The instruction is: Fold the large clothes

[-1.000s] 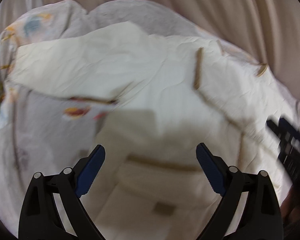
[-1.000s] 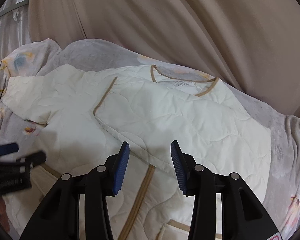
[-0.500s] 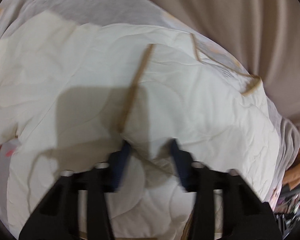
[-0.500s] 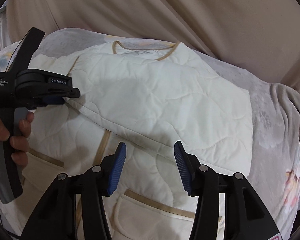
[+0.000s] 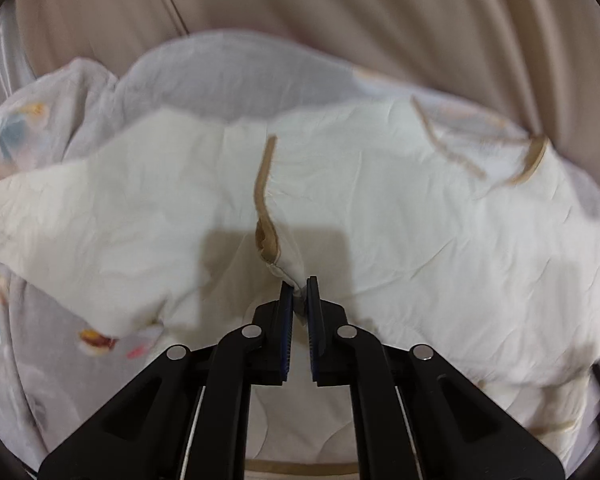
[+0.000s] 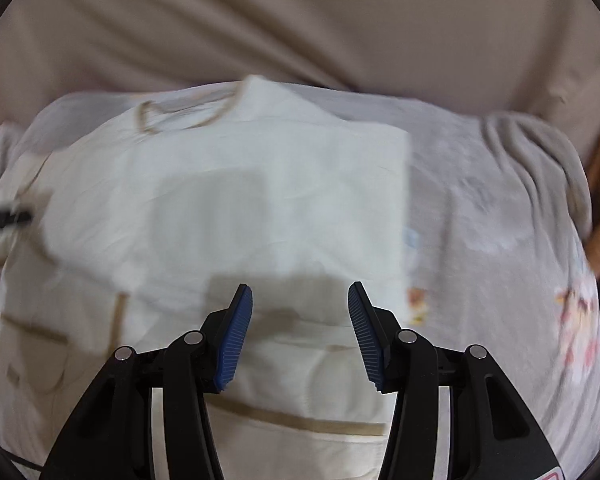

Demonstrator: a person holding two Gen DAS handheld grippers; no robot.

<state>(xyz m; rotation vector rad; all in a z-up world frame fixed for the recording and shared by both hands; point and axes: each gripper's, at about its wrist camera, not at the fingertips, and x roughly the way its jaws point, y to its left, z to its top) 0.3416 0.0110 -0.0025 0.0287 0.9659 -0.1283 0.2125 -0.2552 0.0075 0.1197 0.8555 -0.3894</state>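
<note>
A cream quilted jacket (image 5: 420, 232) with tan trim lies spread on a grey printed blanket. A sleeve is folded across its body, and its tan cuff (image 5: 265, 200) runs up the middle of the left wrist view. My left gripper (image 5: 299, 288) is shut on the corner of that sleeve just below the cuff. In the right wrist view the jacket (image 6: 240, 208) fills the middle, with the tan collar (image 6: 180, 120) at the far left. My right gripper (image 6: 300, 304) is open and empty above the jacket's lower part, near a tan-edged pocket (image 6: 300, 424).
The grey printed blanket (image 6: 500, 220) covers the surface and hangs off at the right. Beige curtains (image 6: 300, 20) hang close behind. The left gripper's tool (image 6: 4, 220) shows blurred at the left edge of the right wrist view.
My left gripper has gone from open to shut on the sleeve corner by the cuff. My right gripper has moved right over the jacket and stays open.
</note>
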